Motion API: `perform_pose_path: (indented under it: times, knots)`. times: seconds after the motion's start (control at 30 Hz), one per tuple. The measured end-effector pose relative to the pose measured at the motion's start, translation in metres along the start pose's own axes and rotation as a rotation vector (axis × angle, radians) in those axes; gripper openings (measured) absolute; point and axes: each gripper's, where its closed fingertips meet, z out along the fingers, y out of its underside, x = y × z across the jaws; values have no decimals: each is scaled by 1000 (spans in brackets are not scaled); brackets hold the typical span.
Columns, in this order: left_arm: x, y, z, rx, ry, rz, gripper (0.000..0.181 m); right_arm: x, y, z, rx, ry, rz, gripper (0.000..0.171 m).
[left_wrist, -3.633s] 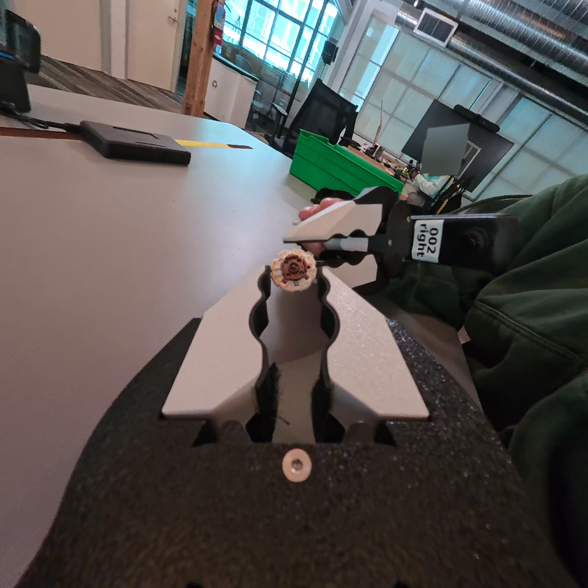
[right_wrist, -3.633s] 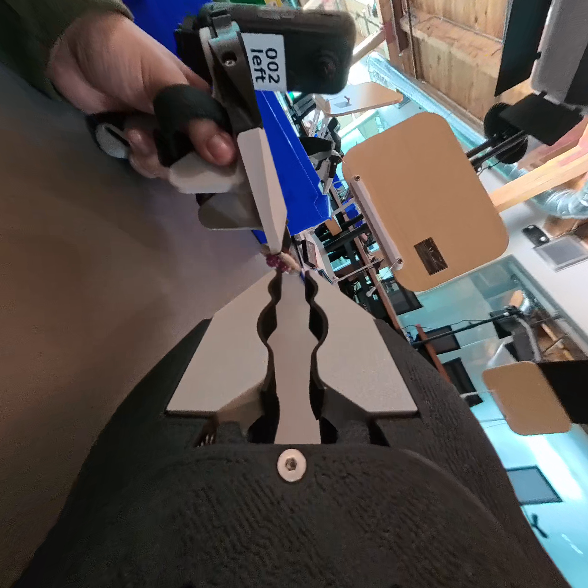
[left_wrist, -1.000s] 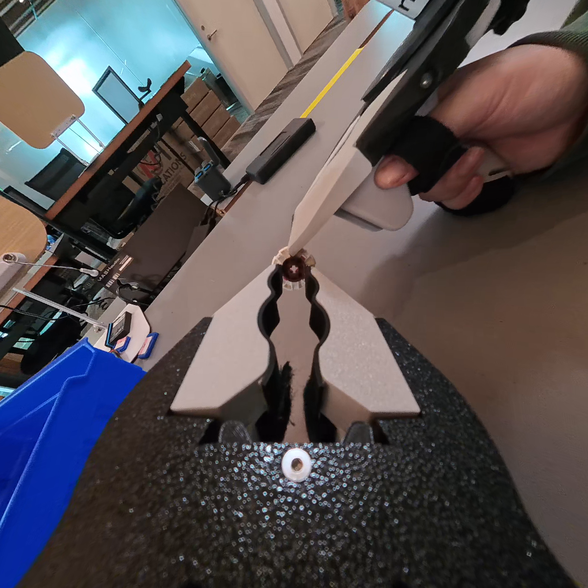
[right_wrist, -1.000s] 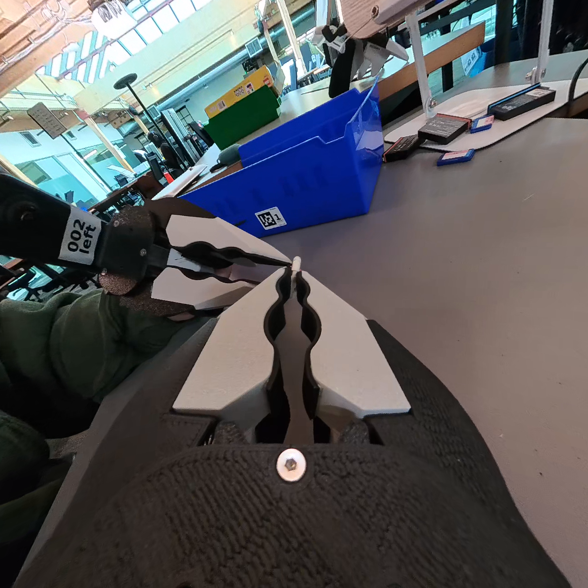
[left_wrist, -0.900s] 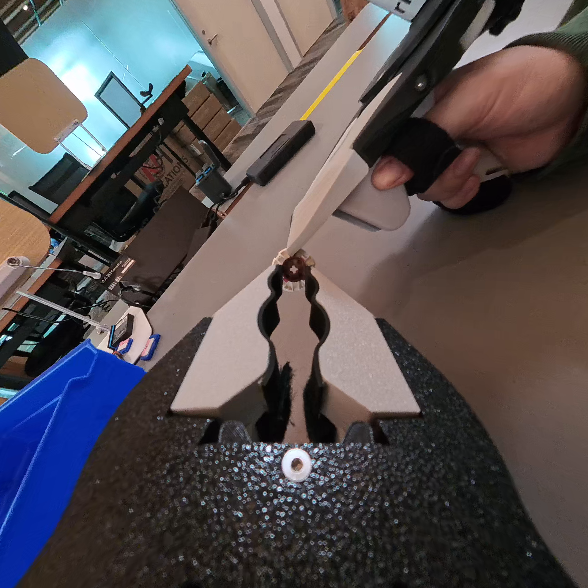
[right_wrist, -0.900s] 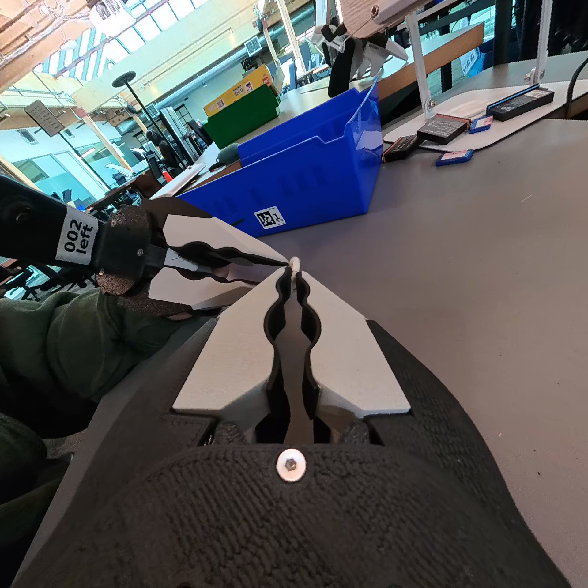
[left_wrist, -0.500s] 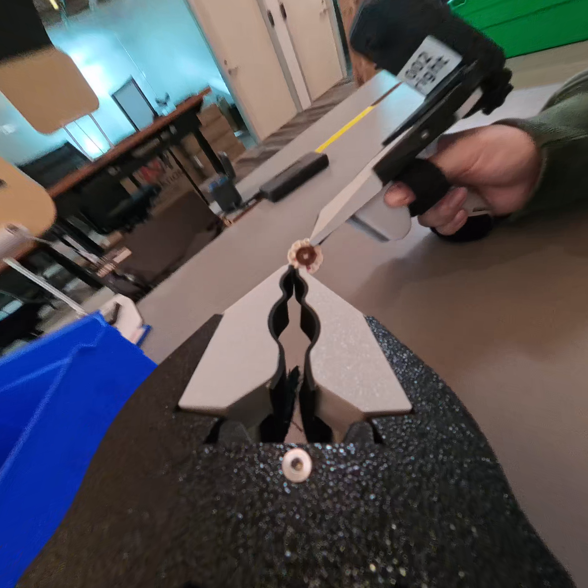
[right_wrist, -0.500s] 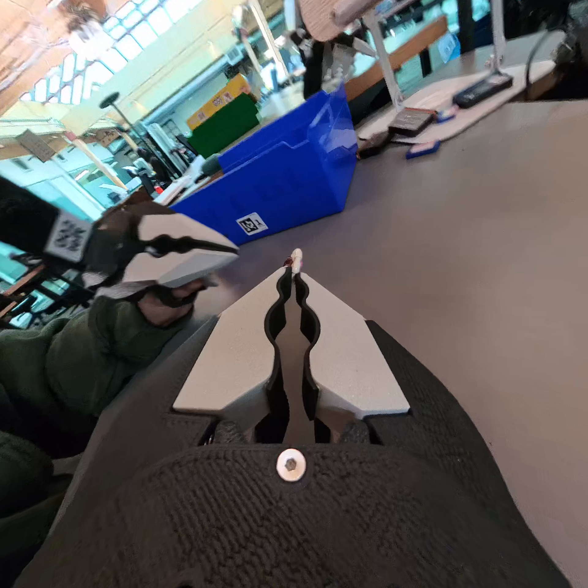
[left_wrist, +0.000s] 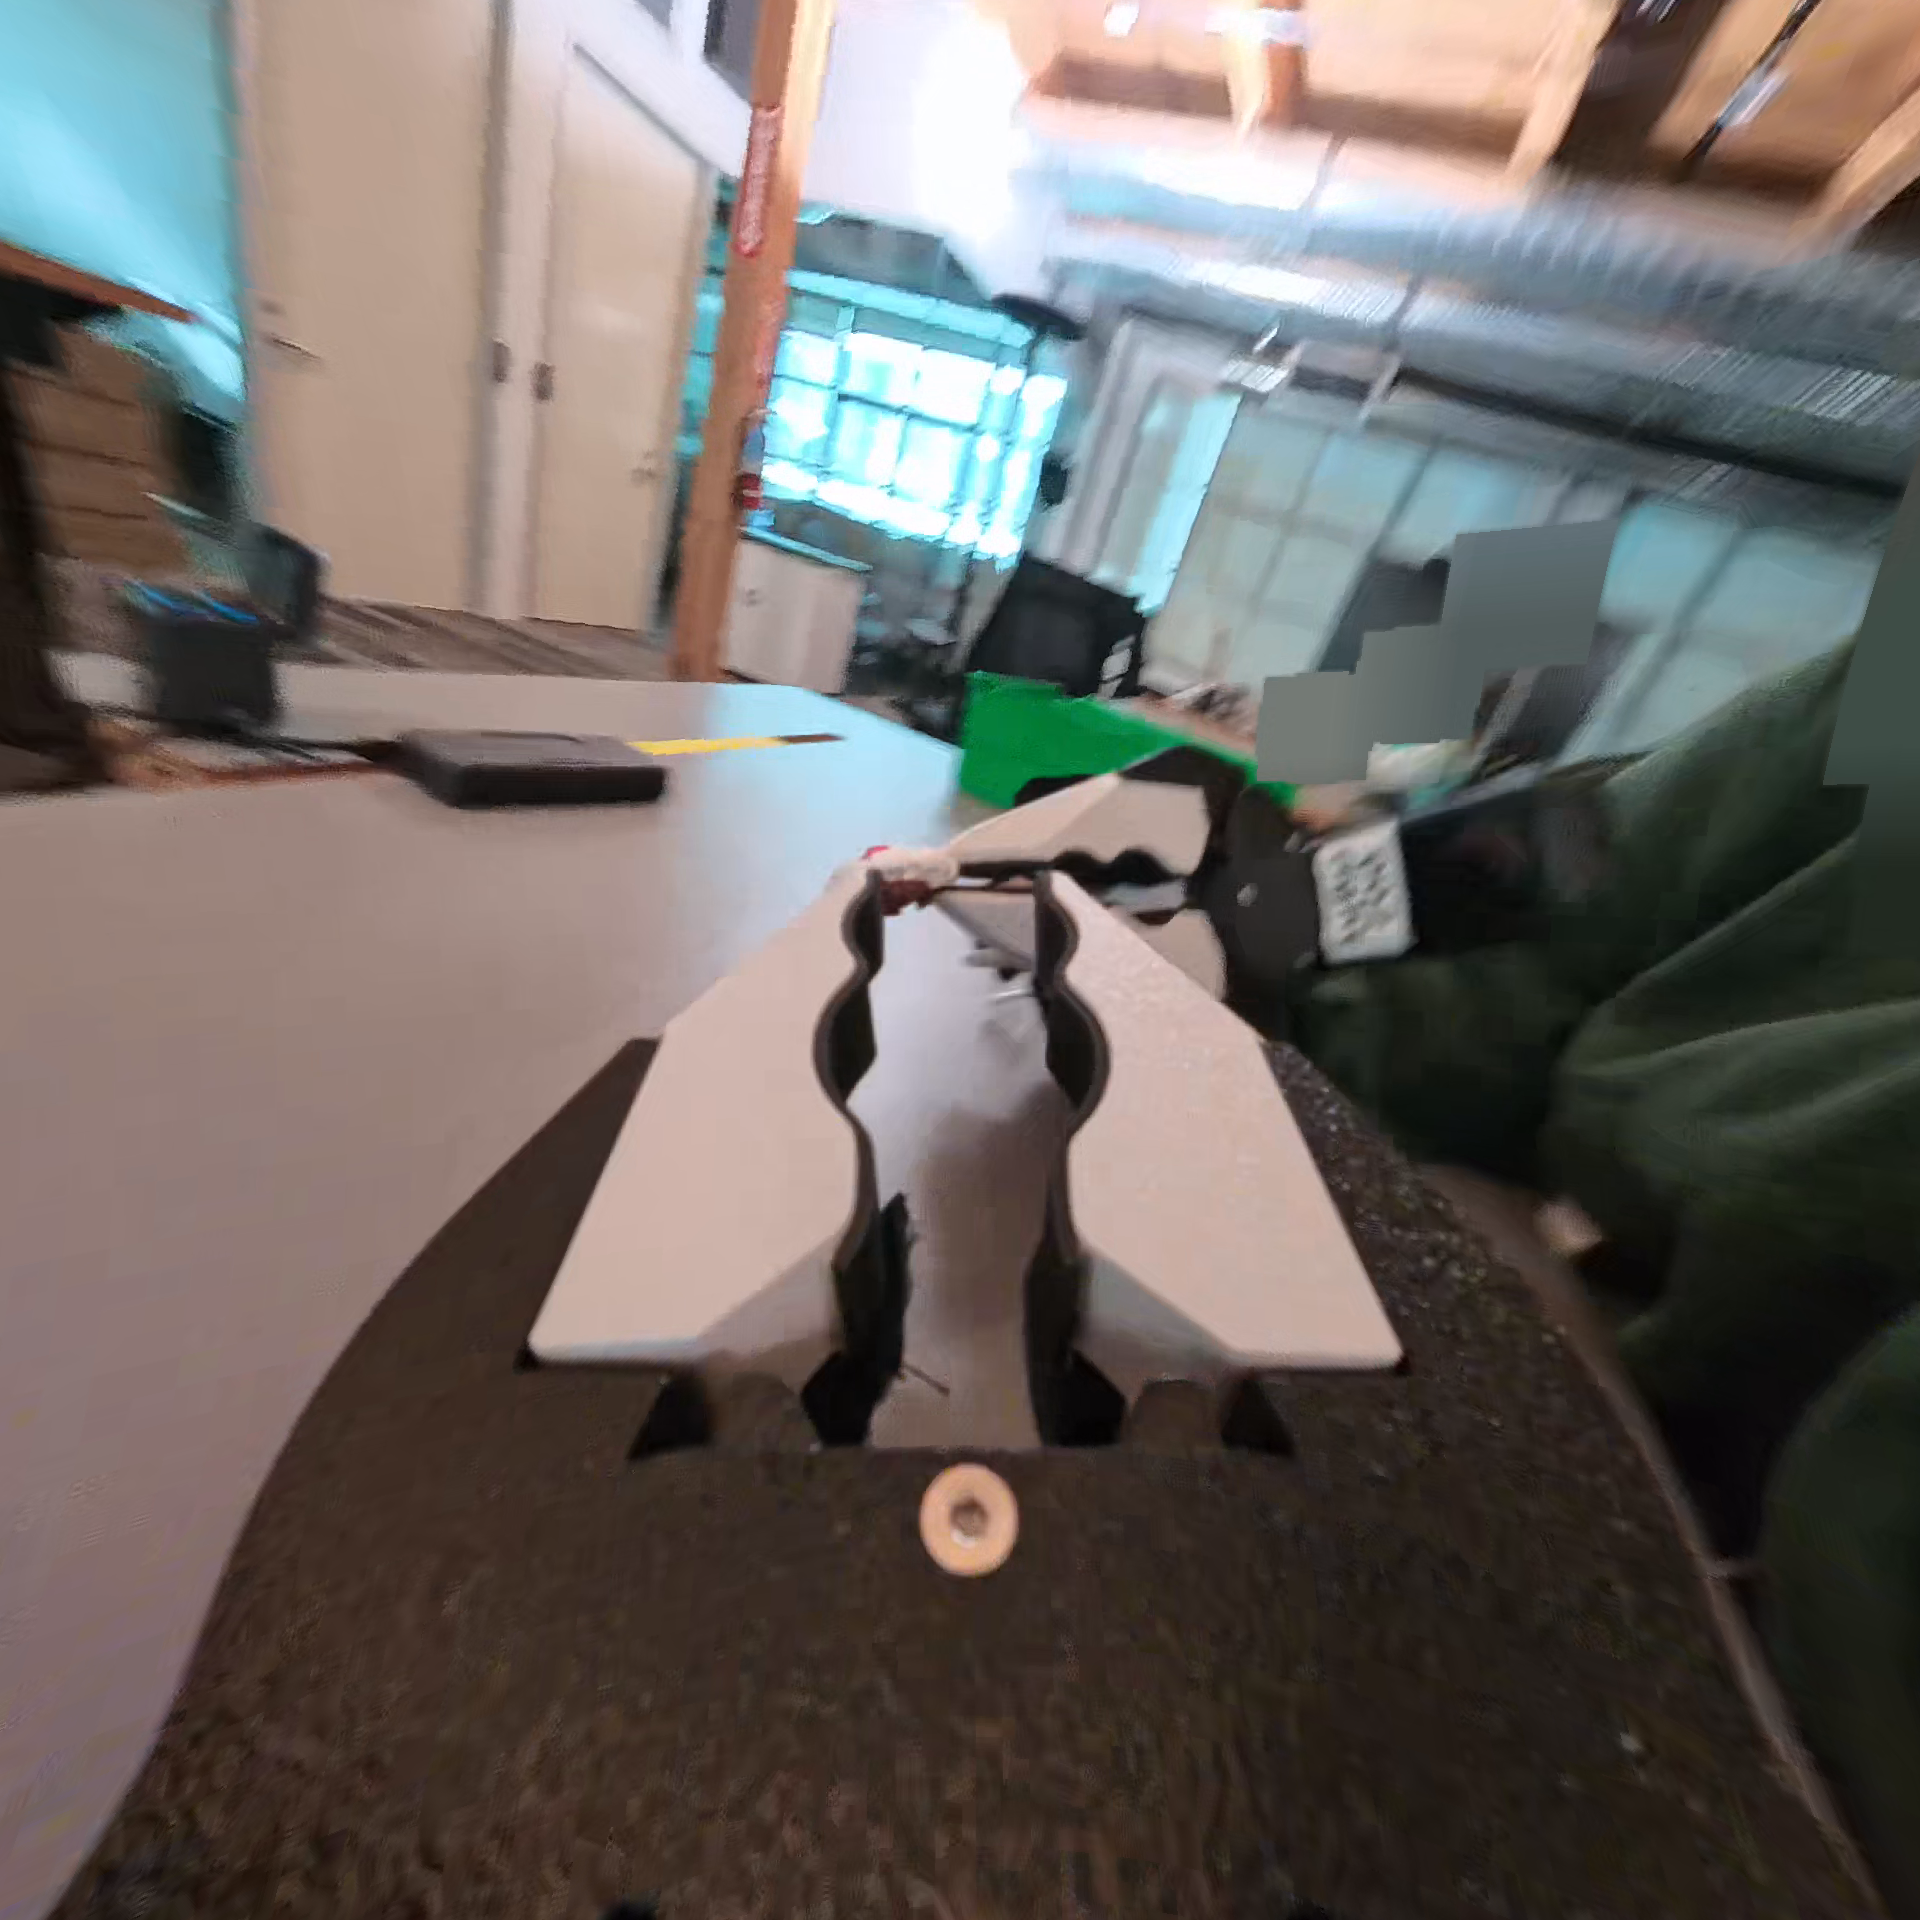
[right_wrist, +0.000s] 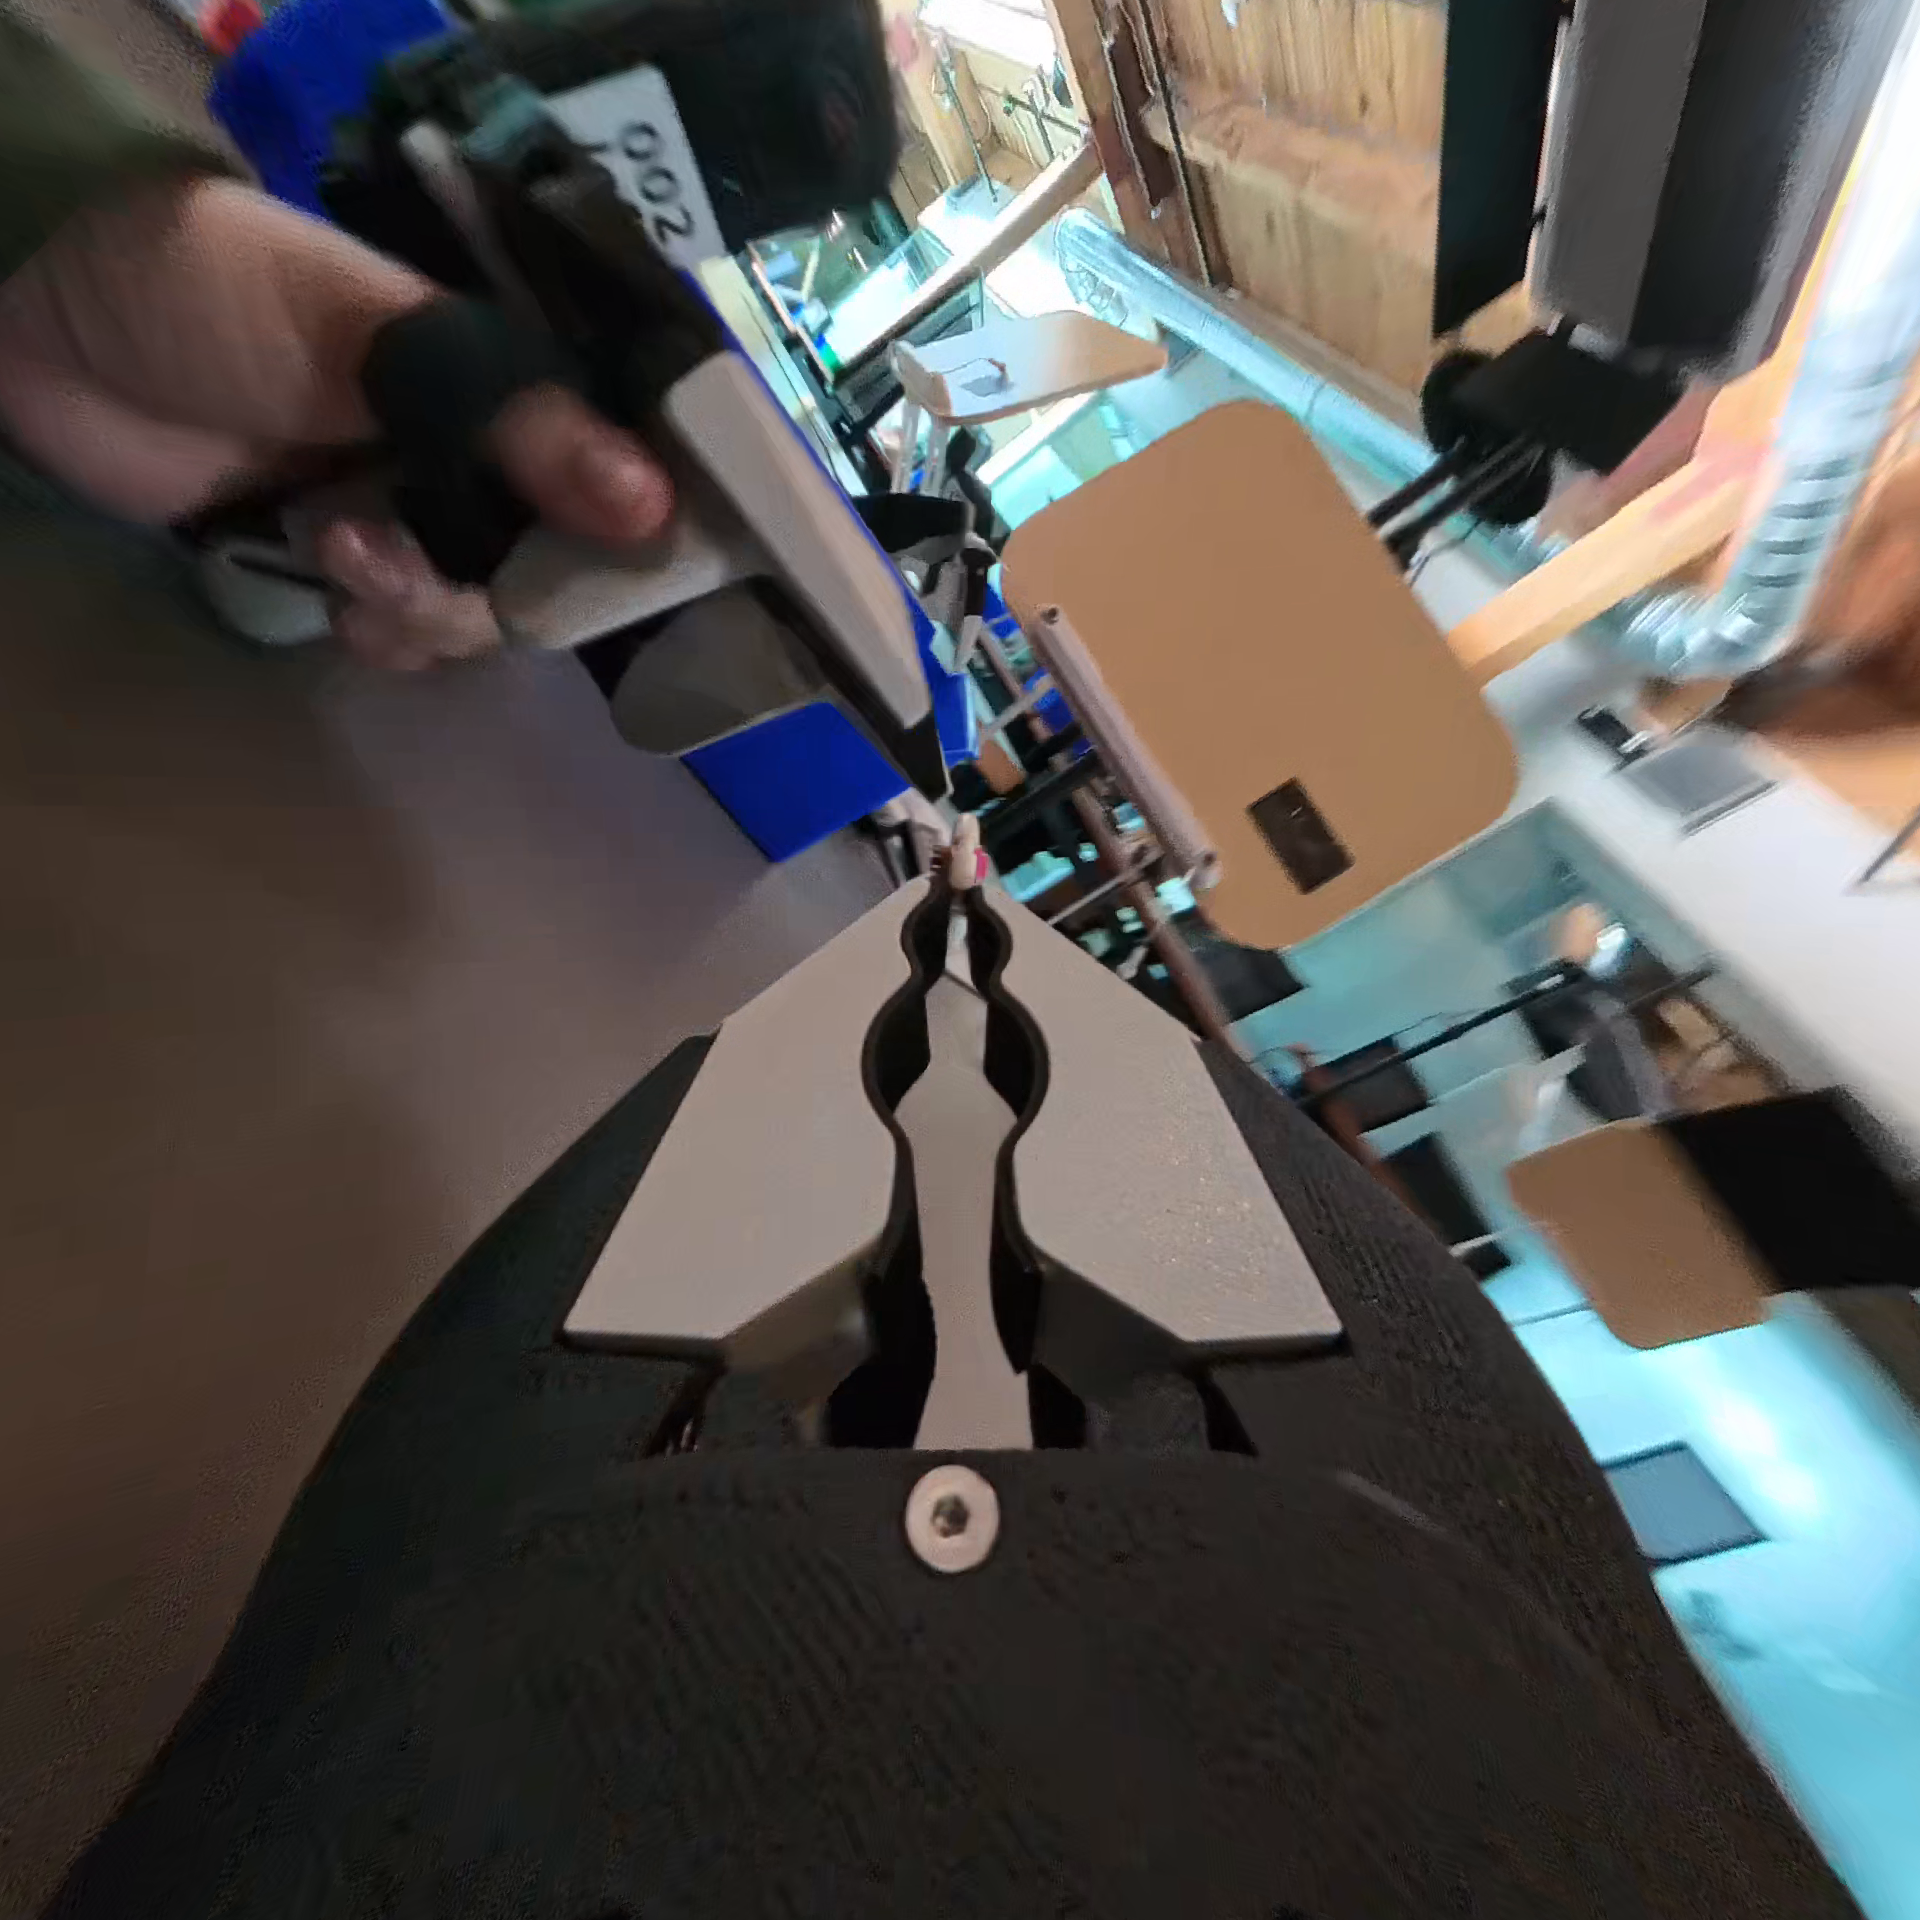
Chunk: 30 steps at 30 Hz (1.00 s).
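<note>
My right gripper is shut on a small round white and dark-red toothed part, pinched edge-on at its fingertips. In the left wrist view my left gripper is open, with its tips on either side of the same part. The part sits close to the left fingertip. The right gripper reaches in from the right and still holds the part. In the right wrist view the left gripper comes in from the upper left, gripped by a hand. Both grippers are above the grey table.
A flat black device lies on the table behind, with a green bin past the table's far edge. A blue bin stands behind the left gripper. A dark green sleeve fills the right side. Tan chair backs stand beyond the table.
Half a second ago my left gripper was nearly shut and apart from the part. It has since opened around the part. Both views have swung round, and the right gripper has kept its hold.
</note>
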Motion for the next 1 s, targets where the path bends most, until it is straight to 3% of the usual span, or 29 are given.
perform_pose_path:
  times: [0.1, 0.23, 0.33, 0.47, 0.63, 0.77, 0.9, 1.0]
  knots:
    - [4, -3, 1, 44, 168, -303, 40, -4, -4, 0, -12, 38, -181, 1]
    - [0, -4, 0, 69, 241, -528, 32, -5, -7, -1, -30, 83, -376, 2]
    - [3, 7, 6, -7, 243, -561, 31, -5, -11, -2, -33, 119, -541, 1]
    - [10, 13, 9, -55, 275, -577, 8, -9, -16, -4, -34, 147, -754, 1]
    - [9, 10, 10, -25, 234, -517, 6, -6, -17, -3, -51, 164, -880, 1]
    - [16, -1, 8, 44, 355, -630, 18, -2, -22, -5, -55, 177, -934, 1]
    - [16, 0, 9, 45, 354, -652, 16, -4, -23, -6, -55, 183, -1036, 1]
    - [16, 0, 10, 53, 305, -617, 2, -7, -27, -7, -37, 169, -1116, 1]
